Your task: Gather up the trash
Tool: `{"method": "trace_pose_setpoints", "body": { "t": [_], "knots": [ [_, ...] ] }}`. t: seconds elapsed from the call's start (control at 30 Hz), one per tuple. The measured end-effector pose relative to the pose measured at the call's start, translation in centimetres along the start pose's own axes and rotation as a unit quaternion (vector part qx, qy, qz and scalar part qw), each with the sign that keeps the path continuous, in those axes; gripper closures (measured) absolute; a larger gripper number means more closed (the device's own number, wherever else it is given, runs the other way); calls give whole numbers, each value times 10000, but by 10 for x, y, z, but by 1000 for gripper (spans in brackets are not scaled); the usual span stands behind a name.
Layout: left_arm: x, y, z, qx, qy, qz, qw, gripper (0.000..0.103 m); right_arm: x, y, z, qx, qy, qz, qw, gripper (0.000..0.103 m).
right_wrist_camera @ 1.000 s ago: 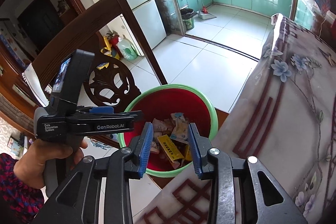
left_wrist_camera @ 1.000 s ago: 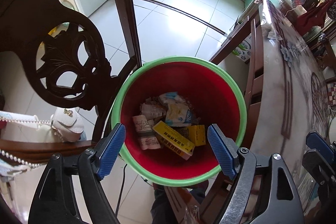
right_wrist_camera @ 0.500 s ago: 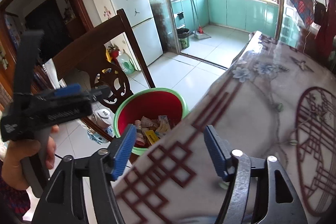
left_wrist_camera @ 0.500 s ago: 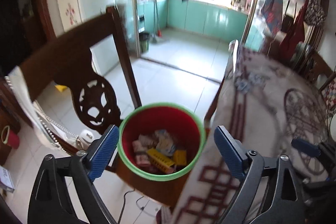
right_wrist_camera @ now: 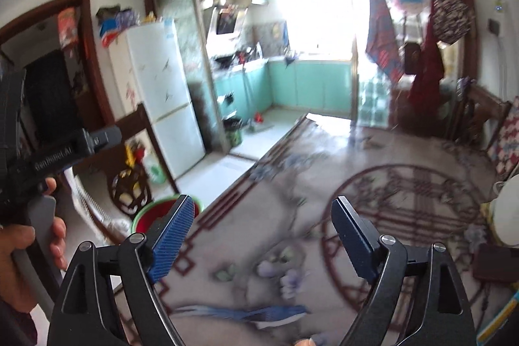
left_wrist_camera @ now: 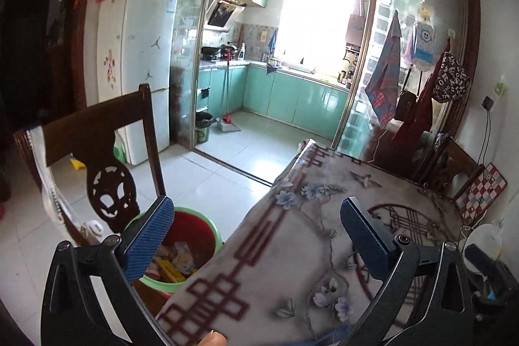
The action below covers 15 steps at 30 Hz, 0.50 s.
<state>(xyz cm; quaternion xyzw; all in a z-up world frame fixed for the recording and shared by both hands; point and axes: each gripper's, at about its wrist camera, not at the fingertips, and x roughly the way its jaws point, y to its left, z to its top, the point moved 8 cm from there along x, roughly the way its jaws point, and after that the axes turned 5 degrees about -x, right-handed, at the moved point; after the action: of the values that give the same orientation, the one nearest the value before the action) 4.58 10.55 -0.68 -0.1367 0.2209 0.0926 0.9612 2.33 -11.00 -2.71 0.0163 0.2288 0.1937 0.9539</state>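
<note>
Trash (left_wrist_camera: 175, 261): light crushable cartons in bin (left_wrist_camera: 207, 226), 7 o'clock off table (left_wrist_camera: 324, 232); pinch flat faces | left tool (left_wrist_camera: 256, 235), right tool (right_wrist_camera: 262, 235): jaws just widened, nothing between.

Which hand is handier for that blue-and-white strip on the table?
Probably right: the strip lies just below the right claw; the left claw barely has it in view. Both claws' jaws have just been opening, empty.

Window (left_wrist_camera: 311, 28) glare (right view blurred), fisheye-warped edges.
</note>
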Motion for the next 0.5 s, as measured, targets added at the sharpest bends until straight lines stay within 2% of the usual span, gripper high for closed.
{"method": "trace_pose_setpoints", "body": {
  "t": [0.17, 0.3, 0.5],
  "knots": [
    [-18, -29, 8, 309, -420, 362, 9980, 0, -38, -29, 20, 372, -547, -154, 9977, 7],
    [-20, -53, 5, 376, -208, 158, 9990, 0, -55, -46, 28, 570, -926, -672, 9918, 1],
    [-24, -71, 5, 427, -69, 118, 9990, 0, -64, -57, 32, 560, -874, -1087, 9886, 1]
  ]
}}
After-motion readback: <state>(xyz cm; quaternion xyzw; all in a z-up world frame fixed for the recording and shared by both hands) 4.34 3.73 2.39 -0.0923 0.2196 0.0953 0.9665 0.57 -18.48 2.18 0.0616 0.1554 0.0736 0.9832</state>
